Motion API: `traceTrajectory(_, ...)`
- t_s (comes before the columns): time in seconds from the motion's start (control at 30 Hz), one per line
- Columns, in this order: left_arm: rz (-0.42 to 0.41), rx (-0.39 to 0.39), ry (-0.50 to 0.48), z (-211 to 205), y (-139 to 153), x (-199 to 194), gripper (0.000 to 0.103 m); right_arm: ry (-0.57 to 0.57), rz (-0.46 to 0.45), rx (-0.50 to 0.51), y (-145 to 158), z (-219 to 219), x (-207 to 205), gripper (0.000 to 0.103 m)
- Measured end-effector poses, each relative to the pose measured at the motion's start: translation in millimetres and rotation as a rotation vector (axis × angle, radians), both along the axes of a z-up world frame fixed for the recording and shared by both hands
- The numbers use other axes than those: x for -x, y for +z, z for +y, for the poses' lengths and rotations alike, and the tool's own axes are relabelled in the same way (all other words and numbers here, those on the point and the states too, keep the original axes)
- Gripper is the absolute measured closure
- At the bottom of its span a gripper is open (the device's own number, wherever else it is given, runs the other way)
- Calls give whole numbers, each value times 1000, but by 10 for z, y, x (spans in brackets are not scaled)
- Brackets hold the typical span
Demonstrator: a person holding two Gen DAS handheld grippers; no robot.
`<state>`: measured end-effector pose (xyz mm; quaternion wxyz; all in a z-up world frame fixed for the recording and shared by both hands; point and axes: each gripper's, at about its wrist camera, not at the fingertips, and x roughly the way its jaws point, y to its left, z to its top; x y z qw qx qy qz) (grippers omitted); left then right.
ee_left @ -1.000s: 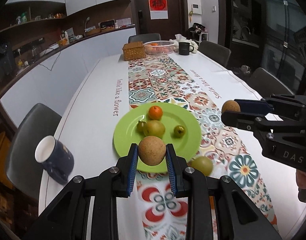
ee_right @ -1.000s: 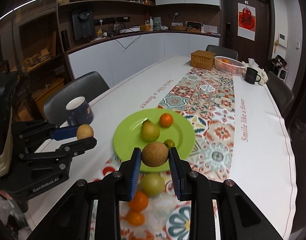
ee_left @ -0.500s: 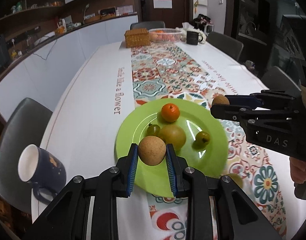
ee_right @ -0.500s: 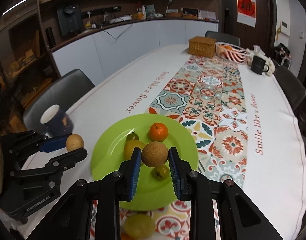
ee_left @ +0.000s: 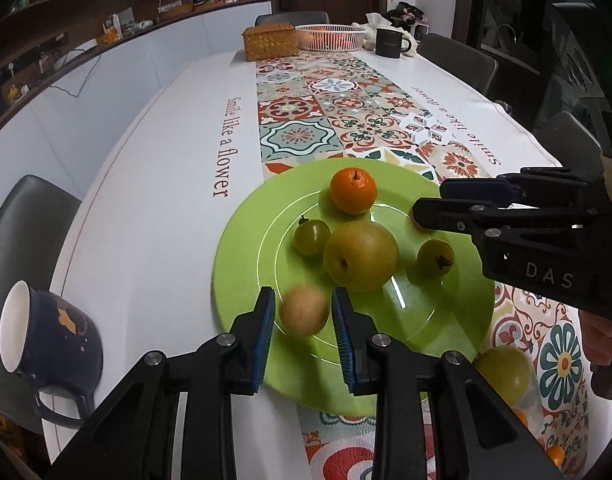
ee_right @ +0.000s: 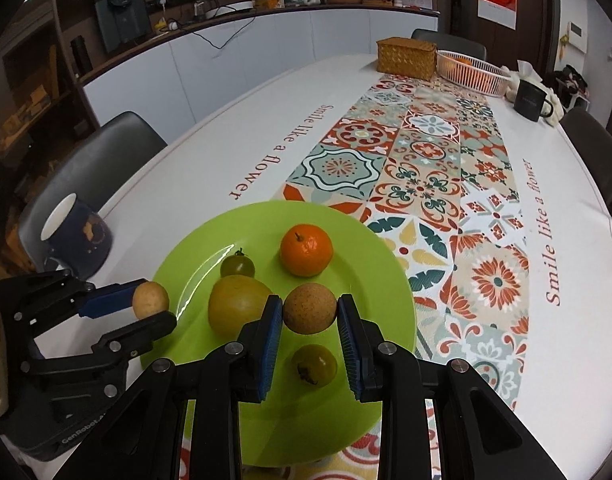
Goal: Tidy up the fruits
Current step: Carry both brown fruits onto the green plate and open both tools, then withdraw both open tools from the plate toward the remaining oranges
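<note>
A green plate [ee_left: 246, 260] [ee_right: 370, 280] on the patterned runner holds an orange [ee_left: 353, 191], a large yellow-green fruit [ee_left: 360, 256] and two small green fruits [ee_left: 311, 236] [ee_left: 435, 258]. My left gripper [ee_left: 303, 300] hangs over the plate's near left part. Its jaws are opening, and a brown round fruit [ee_left: 304, 310] sits blurred and loose between the pads. My right gripper [ee_right: 310, 304] is shut on a second brown round fruit [ee_right: 309, 308] just above the plate. In the left wrist view the right gripper [ee_left: 426, 208] comes in from the right and mostly hides its fruit.
A dark blue mug [ee_left: 46, 332] stands left of the plate near the table edge. A green fruit [ee_left: 502, 372] and an orange one [ee_left: 554, 454] lie on the runner off the plate. At the far end stand a wicker box [ee_left: 270, 42], a white basket [ee_left: 330, 36] and a black mug [ee_left: 390, 42]. Chairs ring the table.
Both grippers have come forward and down over the green plate. The left jaws have parted slightly and their brown fruit has slipped lower, now blurred. The right grip is unchanged.
</note>
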<state>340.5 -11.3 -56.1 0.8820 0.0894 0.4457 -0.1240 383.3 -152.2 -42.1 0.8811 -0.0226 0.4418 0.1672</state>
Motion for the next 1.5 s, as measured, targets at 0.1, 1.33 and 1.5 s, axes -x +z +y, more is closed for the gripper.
traceTrajectory(0.1,-10,-1,12,4,40,41,63,-10,-10,3,27,-15,56,63)
traceTrajectory(1.33,-308,9,-41,-147,916,1999,20,-25,-242,41,817,-331,2275,45)
traceTrajectory(1.5,-305,0,-90,-210,850,2168,20,-15,-226,64,752,-340,2492,45)
